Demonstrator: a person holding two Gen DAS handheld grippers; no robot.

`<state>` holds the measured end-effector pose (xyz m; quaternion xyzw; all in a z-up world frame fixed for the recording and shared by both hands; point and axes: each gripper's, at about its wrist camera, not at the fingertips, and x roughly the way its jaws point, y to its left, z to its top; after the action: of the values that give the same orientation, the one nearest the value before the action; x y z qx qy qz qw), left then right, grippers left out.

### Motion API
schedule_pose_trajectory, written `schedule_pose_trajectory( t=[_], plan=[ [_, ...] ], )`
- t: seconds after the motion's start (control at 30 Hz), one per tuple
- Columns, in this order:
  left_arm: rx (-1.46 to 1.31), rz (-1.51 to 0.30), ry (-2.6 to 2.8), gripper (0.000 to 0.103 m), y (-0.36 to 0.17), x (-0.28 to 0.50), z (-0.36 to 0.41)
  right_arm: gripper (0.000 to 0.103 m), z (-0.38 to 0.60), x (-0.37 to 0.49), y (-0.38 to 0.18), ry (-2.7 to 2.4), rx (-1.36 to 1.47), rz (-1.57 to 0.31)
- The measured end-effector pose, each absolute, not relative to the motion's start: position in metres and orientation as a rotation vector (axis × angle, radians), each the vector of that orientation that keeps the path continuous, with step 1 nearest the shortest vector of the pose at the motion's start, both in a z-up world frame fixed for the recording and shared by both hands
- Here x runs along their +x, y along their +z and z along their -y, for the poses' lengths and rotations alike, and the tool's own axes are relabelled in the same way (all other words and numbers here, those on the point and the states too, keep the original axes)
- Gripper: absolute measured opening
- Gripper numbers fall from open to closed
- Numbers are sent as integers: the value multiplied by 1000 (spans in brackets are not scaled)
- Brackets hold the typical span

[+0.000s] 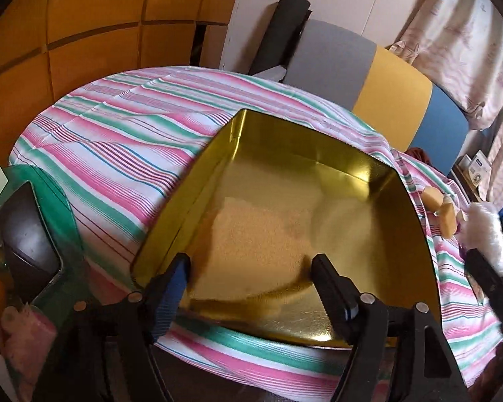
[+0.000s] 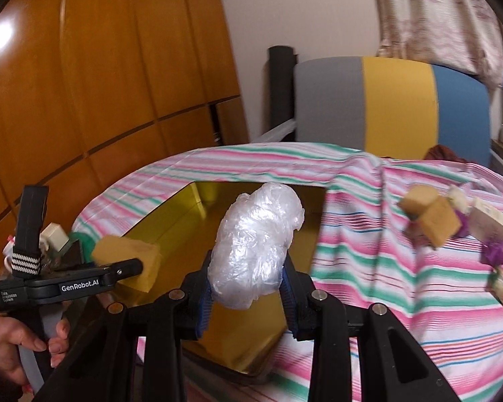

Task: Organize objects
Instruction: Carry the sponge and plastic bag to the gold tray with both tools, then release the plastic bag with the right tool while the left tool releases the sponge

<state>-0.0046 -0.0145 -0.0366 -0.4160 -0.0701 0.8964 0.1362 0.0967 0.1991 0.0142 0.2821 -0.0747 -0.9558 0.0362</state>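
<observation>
A gold tin box (image 1: 318, 154) lies open on the striped cloth (image 1: 117, 140). My left gripper (image 1: 251, 264) hangs over its near end with the jaws apart. Between them is a blurred tan sponge block (image 1: 258, 234), and a gap shows beside its left pad. In the right wrist view the same sponge block (image 2: 127, 258) sits at the left gripper (image 2: 134, 266), above the tin box (image 2: 191, 214). My right gripper (image 2: 248, 288) is shut on a bundle wrapped in clear plastic (image 2: 255, 248), held over the tin's near side.
More sponge blocks (image 2: 432, 217) and a purple item (image 2: 496, 254) lie on the cloth at the right. Behind the table stands a grey, yellow and blue chair back (image 2: 395, 100), with wooden cabinet doors (image 2: 84, 83) to the left. A hand (image 2: 13, 348) holds the left gripper's handle.
</observation>
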Motion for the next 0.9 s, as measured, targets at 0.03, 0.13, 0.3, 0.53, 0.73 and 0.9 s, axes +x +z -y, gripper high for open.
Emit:
schedule_pose_trajectory(
  t=[0.03,0.13,0.3,0.53,0.73,0.9],
  plan=[
    [-1200,207,2601,86,-34,-3,17,34,-194,95,13,-2921,876,223],
    [-1185,274,2606,98,-28,-1,24,34,-182,89,8,-2882,910,210],
    [-1141,436,2656,100,-18,2,44,34,-169,77,0,-2835,968,195],
    [-1081,511,2755,103,-6,4,61,34,-151,55,-12,-2761,1059,166],
    [-1069,513,2775,103,-4,8,62,34,-133,39,-22,-2699,1126,150],
    [-1083,496,2772,103,-5,7,60,38,-121,30,-30,-2654,1177,147]
  ],
)
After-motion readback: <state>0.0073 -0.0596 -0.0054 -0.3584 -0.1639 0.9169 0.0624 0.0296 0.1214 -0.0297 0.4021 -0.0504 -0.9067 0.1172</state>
